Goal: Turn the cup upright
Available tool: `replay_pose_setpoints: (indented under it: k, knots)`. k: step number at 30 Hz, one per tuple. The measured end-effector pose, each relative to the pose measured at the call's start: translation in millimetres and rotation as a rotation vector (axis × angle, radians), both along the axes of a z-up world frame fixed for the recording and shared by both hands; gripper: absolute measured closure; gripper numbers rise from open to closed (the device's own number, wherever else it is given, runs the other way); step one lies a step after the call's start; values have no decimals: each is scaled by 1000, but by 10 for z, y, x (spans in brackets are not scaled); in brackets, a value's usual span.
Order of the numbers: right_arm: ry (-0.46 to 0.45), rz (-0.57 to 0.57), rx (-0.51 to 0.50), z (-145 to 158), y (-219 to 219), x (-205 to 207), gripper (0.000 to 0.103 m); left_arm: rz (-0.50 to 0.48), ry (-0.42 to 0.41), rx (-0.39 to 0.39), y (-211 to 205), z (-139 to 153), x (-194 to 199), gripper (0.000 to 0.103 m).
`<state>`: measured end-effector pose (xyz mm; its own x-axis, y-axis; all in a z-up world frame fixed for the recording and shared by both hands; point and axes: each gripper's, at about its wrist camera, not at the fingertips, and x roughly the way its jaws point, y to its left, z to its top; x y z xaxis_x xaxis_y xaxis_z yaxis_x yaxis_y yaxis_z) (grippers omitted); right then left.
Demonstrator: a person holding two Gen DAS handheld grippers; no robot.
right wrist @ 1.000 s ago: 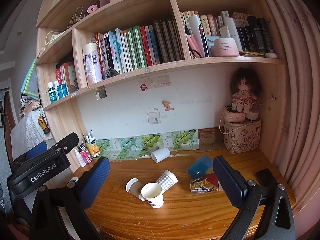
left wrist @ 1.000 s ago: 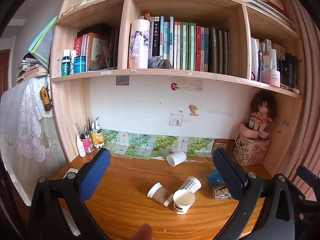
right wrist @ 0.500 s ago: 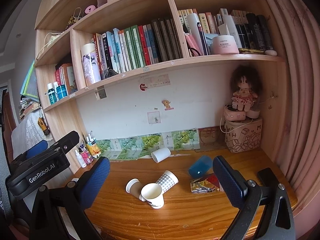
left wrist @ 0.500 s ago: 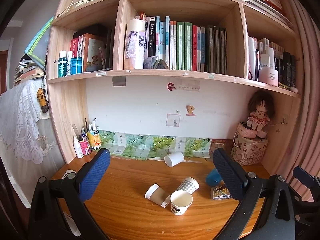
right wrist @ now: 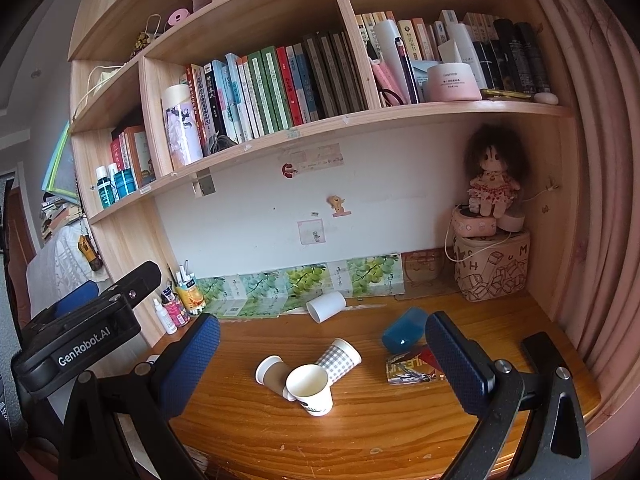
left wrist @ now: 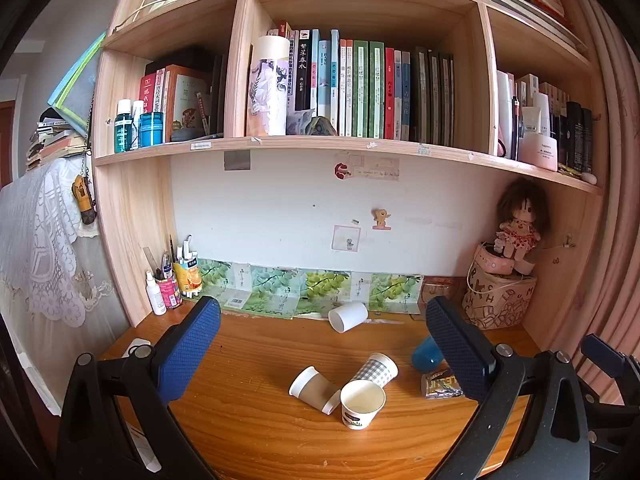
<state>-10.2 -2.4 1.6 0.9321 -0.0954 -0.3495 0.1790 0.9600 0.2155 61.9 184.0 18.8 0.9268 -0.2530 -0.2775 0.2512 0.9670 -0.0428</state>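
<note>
Several paper cups are on the wooden desk (left wrist: pixel 260 432). A white cup with a green print (left wrist: pixel 361 403) (right wrist: pixel 310 389) stands upright at the front. A brown cup (left wrist: pixel 312 389) (right wrist: pixel 274 374) and a checked cup (left wrist: pixel 378 367) (right wrist: pixel 339 360) lie on their sides behind it. A plain white cup (left wrist: pixel 347 317) (right wrist: pixel 326 306) lies by the back wall. A blue cup (left wrist: pixel 425 354) (right wrist: pixel 403 333) lies at the right. My left gripper (left wrist: pixel 320 344) and right gripper (right wrist: pixel 322 344) are both open, empty and held above the desk, short of the cups.
A snack packet (right wrist: pixel 412 368) lies right of the cups. A pen holder and bottles (left wrist: pixel 172 288) stand at back left. A printed basket with a doll (left wrist: pixel 502 296) fills the back right corner. Bookshelves hang above. A curtain (right wrist: pixel 608 200) hangs at the right.
Both grippers have drawn back and risen slightly, so the cups look a little smaller and lower. A fingertip at the bottom of the left view one second ago is gone.
</note>
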Motion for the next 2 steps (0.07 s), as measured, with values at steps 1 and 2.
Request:
replay_pose_setpoints:
  k: [1,2]
  knots:
    - [0,1,1,-2,4,4,0,1,-1,0,2,2,-1,0]
    - [0,0,1,-2,8,2,0,0,-1,0,1,-5,2,0]
